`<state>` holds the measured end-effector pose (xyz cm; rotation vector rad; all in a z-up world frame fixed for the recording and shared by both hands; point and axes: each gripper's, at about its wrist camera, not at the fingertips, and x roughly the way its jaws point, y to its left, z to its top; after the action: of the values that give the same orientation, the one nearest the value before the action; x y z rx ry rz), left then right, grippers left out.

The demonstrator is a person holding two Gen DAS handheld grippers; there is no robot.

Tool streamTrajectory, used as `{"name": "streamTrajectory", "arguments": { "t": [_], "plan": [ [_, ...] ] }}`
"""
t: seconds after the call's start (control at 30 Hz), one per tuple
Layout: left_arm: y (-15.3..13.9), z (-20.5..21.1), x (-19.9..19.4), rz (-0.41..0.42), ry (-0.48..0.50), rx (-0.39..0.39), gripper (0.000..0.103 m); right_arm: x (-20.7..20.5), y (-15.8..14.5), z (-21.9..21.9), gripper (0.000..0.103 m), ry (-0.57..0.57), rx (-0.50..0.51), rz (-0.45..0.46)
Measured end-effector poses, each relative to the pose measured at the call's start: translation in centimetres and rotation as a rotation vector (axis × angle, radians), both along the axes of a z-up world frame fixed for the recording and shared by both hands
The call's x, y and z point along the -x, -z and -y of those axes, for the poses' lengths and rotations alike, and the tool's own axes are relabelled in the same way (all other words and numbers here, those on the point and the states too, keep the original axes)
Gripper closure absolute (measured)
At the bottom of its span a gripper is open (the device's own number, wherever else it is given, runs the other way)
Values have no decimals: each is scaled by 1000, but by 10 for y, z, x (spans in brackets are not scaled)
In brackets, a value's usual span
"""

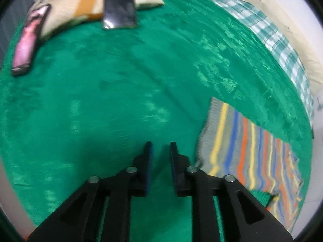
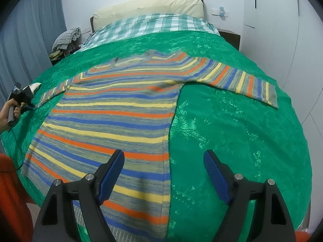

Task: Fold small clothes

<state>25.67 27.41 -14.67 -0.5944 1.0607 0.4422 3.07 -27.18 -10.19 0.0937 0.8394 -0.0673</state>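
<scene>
A knitted sweater (image 2: 113,117) striped in grey, orange, blue and yellow lies flat on the green bedspread (image 2: 232,131), both sleeves spread out. My right gripper (image 2: 163,155) hangs open and wide over the sweater's lower right edge, with nothing held. In the left wrist view one striped sleeve (image 1: 242,151) lies just right of my left gripper (image 1: 160,147). Its jaws stand a little apart over bare bedspread (image 1: 121,100) with nothing between them. A hand (image 2: 6,117) holds the left tool at the far left, by the sleeve's cuff (image 2: 46,97).
A cream pillow (image 1: 66,6) at the bed's far side carries a black phone (image 1: 119,6) and a pink phone (image 1: 28,40). A green checked blanket (image 2: 151,24) and cream headboard (image 2: 149,6) lie beyond the sweater. Red clothing (image 2: 12,191) shows at lower left.
</scene>
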Motion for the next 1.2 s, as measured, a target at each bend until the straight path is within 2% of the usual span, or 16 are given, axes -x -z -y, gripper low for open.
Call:
{"name": "streamTrajectory", "arguments": {
  "t": [0.07, 0.13, 0.27, 0.4, 0.47, 0.53, 0.6, 0.7, 0.8, 0.93, 1.1, 1.2],
  "plan": [
    [-8, 6, 19, 20, 32, -14, 49, 1, -2, 1, 23, 8, 3, 9],
    [-14, 23, 42, 48, 97, -18, 35, 1, -4, 3, 23, 18, 8, 18],
    [-20, 79, 89, 100, 279, 23, 21, 5, -10, 10, 23, 68, 36, 43],
    [-4, 133, 123, 108, 440, 32, 17, 6, -7, 23, 23, 134, 17, 23],
    [10, 144, 129, 91, 468, 24, 17, 5, -3, 29, 23, 165, 6, 3],
    [20, 144, 128, 88, 470, 15, 16, 3, 3, 34, 23, 193, 0, -27],
    [24, 147, 130, 97, 483, -34, 16, 2, 10, 38, 23, 210, 1, -59],
    [25, 155, 129, 92, 521, -43, 3, 1, 19, 39, 23, 217, 1, -93],
    [30, 157, 128, 66, 541, -110, 1, -1, 29, 40, 23, 226, 7, -136],
    [33, 169, 135, 38, 578, -198, 1, -1, 42, 49, 23, 252, -47, -186],
    [34, 166, 138, 60, 579, -198, 0, 2, 45, 55, 22, 268, -81, -187],
    [37, 168, 139, 89, 581, -221, 0, 1, 47, 53, 17, 265, -80, -195]
  ]
}}
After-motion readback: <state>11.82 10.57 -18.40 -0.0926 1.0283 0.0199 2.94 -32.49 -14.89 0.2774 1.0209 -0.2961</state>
